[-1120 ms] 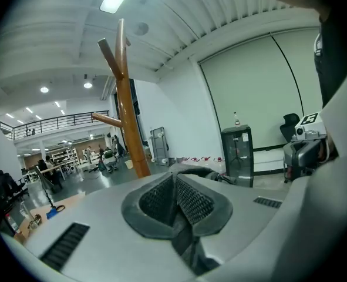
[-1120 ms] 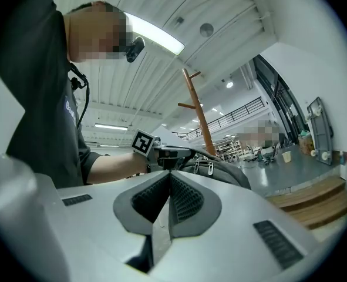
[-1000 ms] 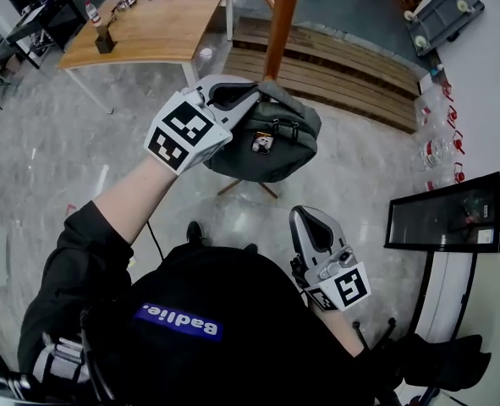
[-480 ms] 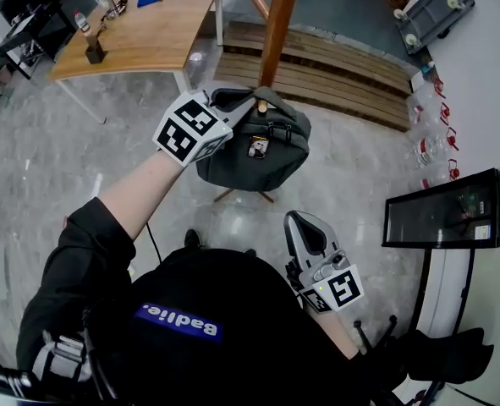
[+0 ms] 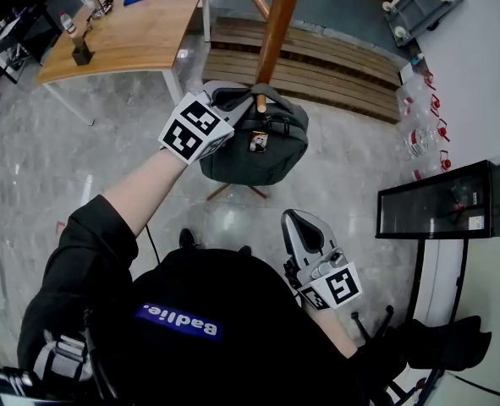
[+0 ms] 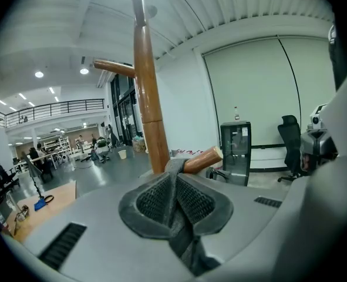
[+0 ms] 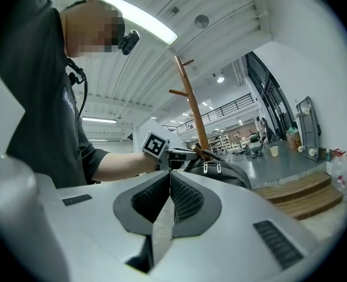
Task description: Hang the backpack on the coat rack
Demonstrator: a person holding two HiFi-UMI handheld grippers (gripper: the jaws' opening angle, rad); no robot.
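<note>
A dark grey-green backpack hangs beside the brown wooden coat rack pole. My left gripper is shut on the backpack's top handle. In the left gripper view the handle lies across a short wooden peg that sticks out from the pole; a higher peg points left. My right gripper is held low near my body, shut with nothing in it. Its own view shows the jaws pressed together, with the backpack and the rack beyond them.
A wooden table stands at the back left with small items on it. Behind the rack lies a slatted wooden platform. A black glass-fronted cabinet is on the right and a grey trolley at the top right.
My left gripper has carried the backpack up and toward the pole, and the handle now rests across the peg. The right gripper has barely moved.
</note>
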